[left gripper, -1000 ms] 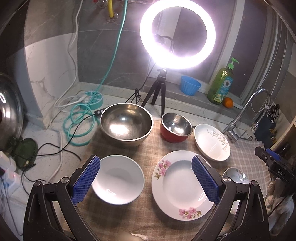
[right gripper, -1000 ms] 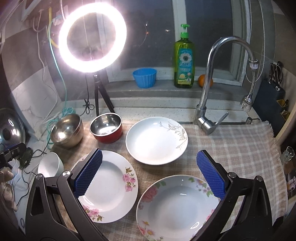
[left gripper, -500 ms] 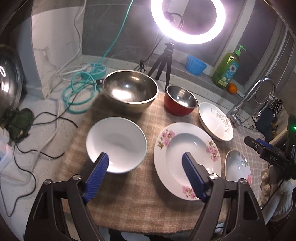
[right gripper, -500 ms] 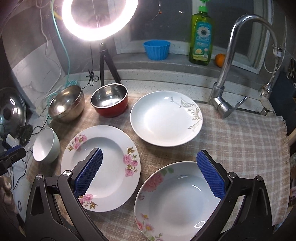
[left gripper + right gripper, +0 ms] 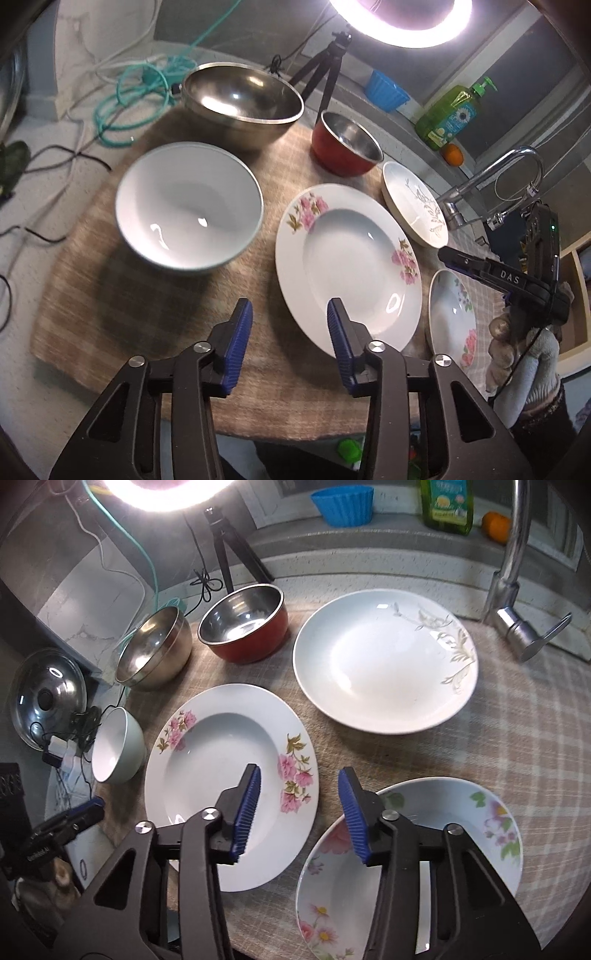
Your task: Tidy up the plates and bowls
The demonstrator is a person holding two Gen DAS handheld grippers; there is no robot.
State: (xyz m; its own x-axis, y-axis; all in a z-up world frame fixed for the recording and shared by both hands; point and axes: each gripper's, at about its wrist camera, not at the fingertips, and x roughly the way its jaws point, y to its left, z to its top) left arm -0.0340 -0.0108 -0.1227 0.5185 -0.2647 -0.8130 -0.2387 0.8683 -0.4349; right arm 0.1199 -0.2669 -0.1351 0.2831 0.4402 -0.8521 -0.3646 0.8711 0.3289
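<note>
On the checked cloth [image 5: 122, 317] stand a white bowl [image 5: 188, 218], a large steel bowl [image 5: 240, 99], a red bowl [image 5: 347, 147], a leaf-patterned white plate [image 5: 380, 664], a pink-flower plate [image 5: 347, 258] and a floral deep plate [image 5: 424, 849]. My left gripper [image 5: 290, 332] hovers over the pink-flower plate's near-left rim. Its jaws are closing, with only cloth and that rim below the gap. My right gripper [image 5: 301, 812] hangs over the gap between the pink-flower plate [image 5: 221, 760] and the deep plate. Its jaws are closing too, and the pads press on nothing.
A ring light on a tripod [image 5: 225, 550] stands behind the bowls. A faucet [image 5: 517, 620] rises at the right, with dish soap [image 5: 450, 118], a blue cup [image 5: 343, 502] and an orange on the sill. Cables [image 5: 122, 99] and a pot lid [image 5: 48, 698] lie at the left.
Both grippers have sunk toward the table and tilted further down. Their jaws have narrowed from wide open to a much smaller gap. No dish has moved.
</note>
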